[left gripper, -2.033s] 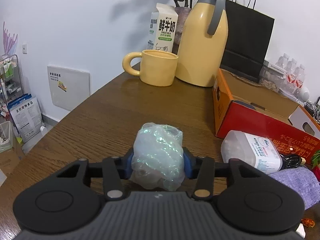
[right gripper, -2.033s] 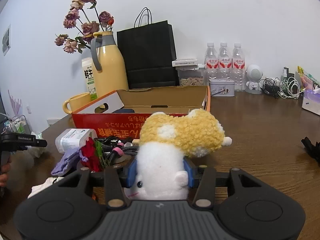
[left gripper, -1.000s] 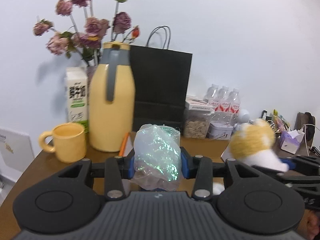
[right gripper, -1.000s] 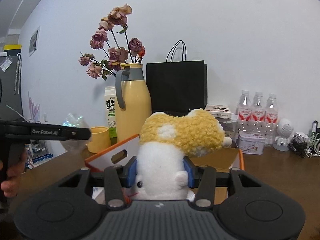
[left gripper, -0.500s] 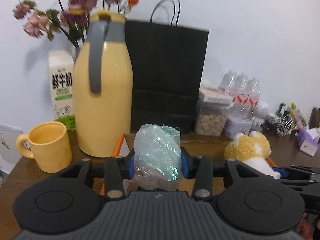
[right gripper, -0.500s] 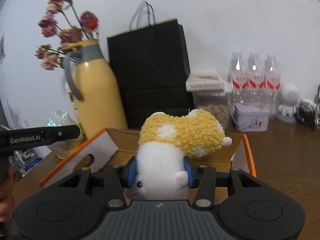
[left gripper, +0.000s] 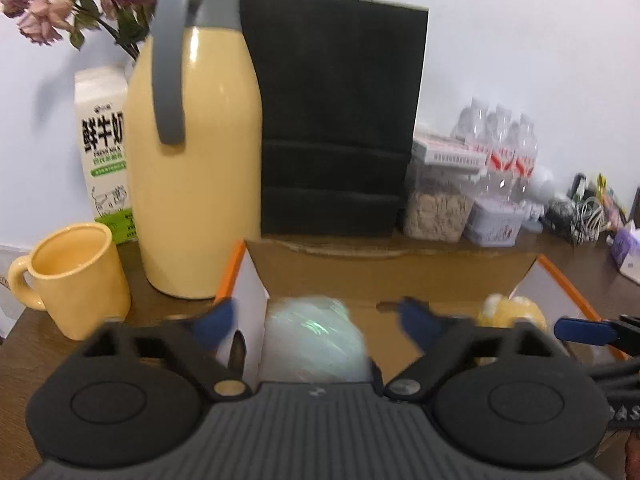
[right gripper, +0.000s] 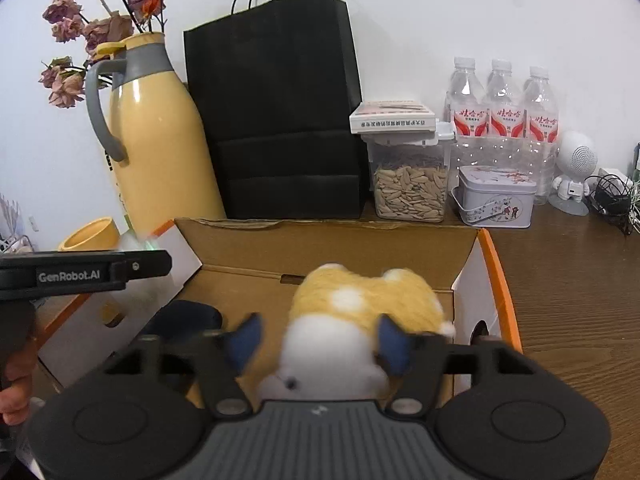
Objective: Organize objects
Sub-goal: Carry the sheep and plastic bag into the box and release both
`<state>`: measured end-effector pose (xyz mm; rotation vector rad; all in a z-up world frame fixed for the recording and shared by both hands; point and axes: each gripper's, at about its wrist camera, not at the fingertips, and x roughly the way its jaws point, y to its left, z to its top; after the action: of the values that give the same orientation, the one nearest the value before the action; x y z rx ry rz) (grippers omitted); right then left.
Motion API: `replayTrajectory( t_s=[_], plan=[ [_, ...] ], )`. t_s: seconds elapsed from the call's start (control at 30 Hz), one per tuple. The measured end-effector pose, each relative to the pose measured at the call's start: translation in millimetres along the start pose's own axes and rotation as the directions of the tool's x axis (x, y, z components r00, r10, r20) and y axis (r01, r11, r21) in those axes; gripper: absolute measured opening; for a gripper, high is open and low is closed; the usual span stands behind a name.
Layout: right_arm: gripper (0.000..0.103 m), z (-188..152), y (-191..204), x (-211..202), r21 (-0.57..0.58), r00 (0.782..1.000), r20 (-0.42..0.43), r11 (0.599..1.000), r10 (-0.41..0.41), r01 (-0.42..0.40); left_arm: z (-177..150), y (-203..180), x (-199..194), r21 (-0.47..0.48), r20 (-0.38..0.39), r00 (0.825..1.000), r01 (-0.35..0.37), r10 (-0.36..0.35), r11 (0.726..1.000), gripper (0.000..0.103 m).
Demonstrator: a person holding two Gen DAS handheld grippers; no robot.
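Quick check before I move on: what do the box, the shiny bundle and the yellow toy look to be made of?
Box: corrugated cardboard, raw brown inside, printed white and orange outside. Shiny bundle: likely thin crinkled plastic film, translucent with a greenish iridescent sheen, though blurred. Yellow toy: plush fabric, curly yellow pile over white.

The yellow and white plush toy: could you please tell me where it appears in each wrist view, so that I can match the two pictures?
Left wrist view: the plush toy is at lower right, partly hidden, inside the cardboard box.
Right wrist view: it fills the lower centre, blurred, between the open right tongs, over the same box.
Shared landmark: the black paper bag behind the box.
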<state>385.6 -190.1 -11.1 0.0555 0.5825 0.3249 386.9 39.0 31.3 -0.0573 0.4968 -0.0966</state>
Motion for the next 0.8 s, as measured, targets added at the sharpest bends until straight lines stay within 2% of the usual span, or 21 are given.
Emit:
replayTrajectory(
  t_s=[0.07, 0.13, 0.5, 0.8],
  plan=[
    [0.099, 0.9, 1.6, -5.8, -0.006, 1.000, 0.023, 1.000, -0.006, 0.006, 0.6, -1.4, -5.7, -0.002, 0.027, 0.999, -0.017, 0.017, 1.000, 0.103],
    [0.101, 2.0, 1.7, -10.2, -0.006, 0.999, 0.033, 1.000, -0.010, 0.010, 1.5, -2.6, -8.6, 0.000, 0.034, 0.999, -0.017, 0.017, 1.000, 0.103],
    [0.102, 2.7, -1.5, -17.8, -0.007, 0.999, 0.049, 1.000, -0.020, 0.020, 3.7, -7.1, -22.9, 0.002, 0.061, 0.998, -0.005, 0.004, 1.000, 0.103],
    [0.103, 4.2, 4.0, -43.5, -0.044, 0.994, 0.107, 0.999, -0.017, 0.021, 4.8, -5.8, -67.5, 0.010, 0.138, 0.990, 0.013, -0.014, 1.000, 0.103]
  ],
)
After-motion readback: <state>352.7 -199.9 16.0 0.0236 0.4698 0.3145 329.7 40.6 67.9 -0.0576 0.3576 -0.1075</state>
